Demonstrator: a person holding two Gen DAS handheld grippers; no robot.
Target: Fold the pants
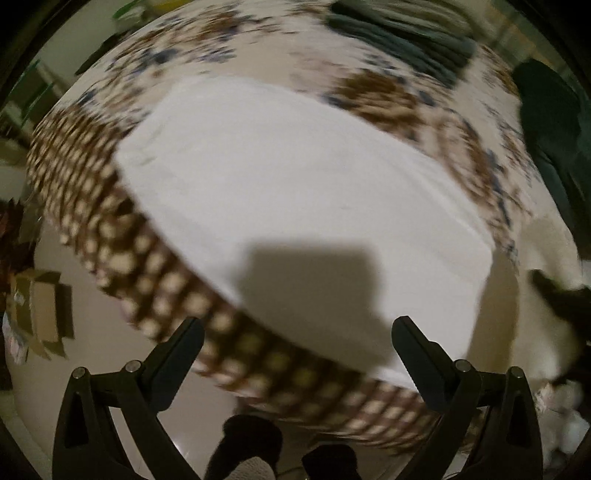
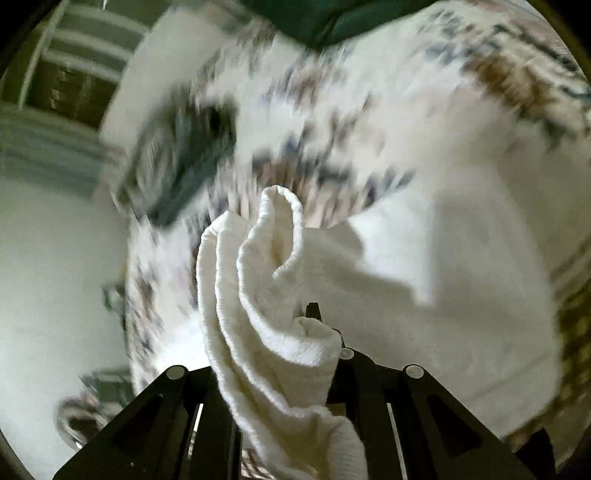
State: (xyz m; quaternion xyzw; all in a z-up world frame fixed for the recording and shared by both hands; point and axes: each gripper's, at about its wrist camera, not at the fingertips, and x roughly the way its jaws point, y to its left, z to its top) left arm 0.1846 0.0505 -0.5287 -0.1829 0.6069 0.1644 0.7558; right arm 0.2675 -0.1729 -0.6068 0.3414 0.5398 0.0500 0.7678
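Observation:
White pants (image 1: 295,192) lie spread flat on a bed with a floral cover (image 1: 388,96). My left gripper (image 1: 297,332) is open and empty, held above the near edge of the pants over the bed's side. My right gripper (image 2: 295,321) is shut on a bunched, ribbed white part of the pants (image 2: 266,288), lifted off the bed; the cloth drapes over the fingers and hides them. The rest of the pants (image 2: 461,277) lies on the bed to the right. The right gripper shows dimly at the right edge of the left wrist view (image 1: 565,295).
The bed's side has a brown checked border (image 1: 122,229). Folded grey-green clothes (image 1: 399,33) lie at the far side and a dark garment (image 1: 550,122) at the right. Cardboard boxes (image 1: 40,306) sit on the floor at the left. Shelves (image 2: 74,66) stand beyond the bed.

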